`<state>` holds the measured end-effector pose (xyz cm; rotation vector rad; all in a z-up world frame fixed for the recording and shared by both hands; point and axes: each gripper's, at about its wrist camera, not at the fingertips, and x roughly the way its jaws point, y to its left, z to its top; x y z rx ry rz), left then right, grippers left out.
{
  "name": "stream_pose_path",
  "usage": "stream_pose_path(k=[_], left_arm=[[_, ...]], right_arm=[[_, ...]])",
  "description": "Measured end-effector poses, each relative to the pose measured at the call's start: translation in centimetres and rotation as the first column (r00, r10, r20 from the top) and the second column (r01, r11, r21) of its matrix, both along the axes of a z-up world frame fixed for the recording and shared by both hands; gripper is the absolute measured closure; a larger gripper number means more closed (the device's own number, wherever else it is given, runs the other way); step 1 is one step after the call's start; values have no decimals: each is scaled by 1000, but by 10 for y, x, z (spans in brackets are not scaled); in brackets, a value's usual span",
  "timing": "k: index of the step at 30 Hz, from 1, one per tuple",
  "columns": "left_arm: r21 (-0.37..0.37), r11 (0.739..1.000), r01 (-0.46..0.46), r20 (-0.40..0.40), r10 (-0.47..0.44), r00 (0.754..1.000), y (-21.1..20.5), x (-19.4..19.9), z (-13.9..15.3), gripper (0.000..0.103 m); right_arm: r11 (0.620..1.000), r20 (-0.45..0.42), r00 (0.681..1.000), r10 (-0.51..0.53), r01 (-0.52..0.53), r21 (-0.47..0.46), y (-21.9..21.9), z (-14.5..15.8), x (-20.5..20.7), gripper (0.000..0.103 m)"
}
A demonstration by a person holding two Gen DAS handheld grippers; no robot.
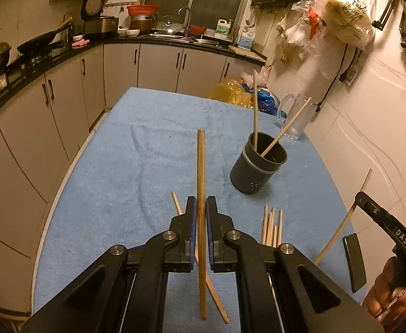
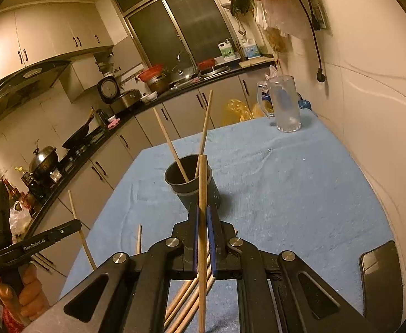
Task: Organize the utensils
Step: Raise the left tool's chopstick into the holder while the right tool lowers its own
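My left gripper (image 1: 201, 202) is shut on a single wooden chopstick (image 1: 200, 166), which points forward above the blue cloth (image 1: 125, 166). My right gripper (image 2: 202, 209) is shut on another chopstick (image 2: 203, 180), just in front of the dark utensil holder (image 2: 194, 191). The holder (image 1: 254, 174) stands upright on the cloth with two chopsticks (image 1: 255, 111) leaning in it. Several loose chopsticks (image 1: 272, 224) lie on the cloth near me, and they also show under the right gripper (image 2: 185, 302). Each view catches the other gripper (image 1: 362, 198) (image 2: 75, 226) at its edge, with its chopstick.
A clear glass pitcher (image 2: 284, 105) stands at the table's far right by the wall. A dark phone (image 2: 380, 277) lies at the near right edge. Yellow and blue plastic bags (image 1: 236, 91) sit beyond the far edge. Kitchen cabinets (image 1: 64, 88) run along the left.
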<state>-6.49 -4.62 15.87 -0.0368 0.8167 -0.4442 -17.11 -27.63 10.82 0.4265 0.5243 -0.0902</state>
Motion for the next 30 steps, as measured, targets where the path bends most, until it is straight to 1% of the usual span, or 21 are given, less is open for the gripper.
stream_pose_path(k=[12, 30], left_arm=[[-6, 1000, 8, 32, -8, 999, -3, -5, 17, 97], [-18, 999, 26, 48, -25, 999, -10, -4, 28, 97]], right_arm=[[1000, 44, 999, -8, 8, -2, -6, 15, -6, 96], [1000, 79, 997, -12, 12, 4, -6, 29, -5, 96]])
